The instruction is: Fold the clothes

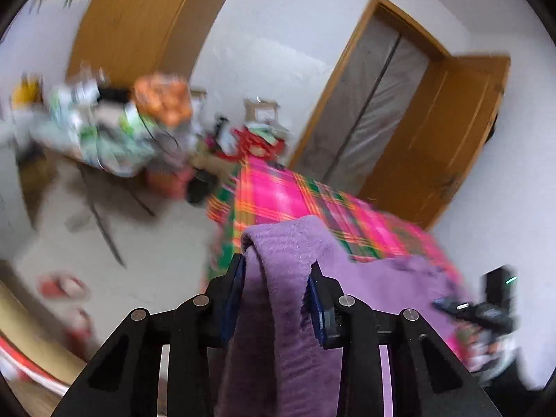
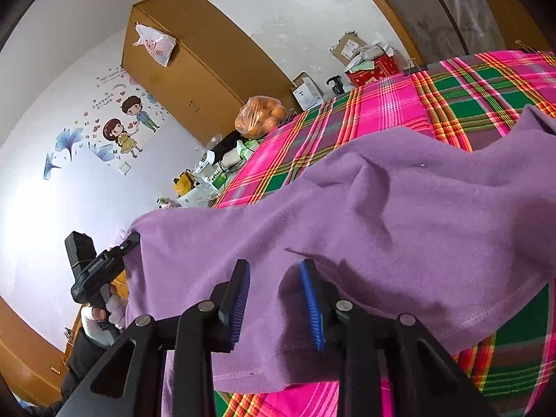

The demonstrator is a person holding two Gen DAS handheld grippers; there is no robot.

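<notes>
Right wrist view only: wooden wardrobe (image 2: 194,69), cartoon wall sticker (image 2: 121,128), bag of oranges (image 2: 260,116) at the tabletop edge, all sharp. Left wrist view only: open wooden door (image 1: 441,132) and floor (image 1: 139,236), heavily motion-blurred.

Plaid cloth (image 2: 382,111) is seen covering the tabletop in both views. Purple garment (image 2: 382,208) is spread across it, front edge lifted off the plaid.

Left hand-held gripper (image 1: 276,299): a thick bunched fold of the garment is clamped between the blue pads and is draped back over the gripper body. From the right wrist view this gripper is seen at the garment's far left corner, held by a gloved hand (image 2: 104,316).

Right hand-held gripper (image 2: 274,304): the garment's hem is pinched between the pads, cloth bunched in the gap. The two grippers are set well apart along the same edge.
</notes>
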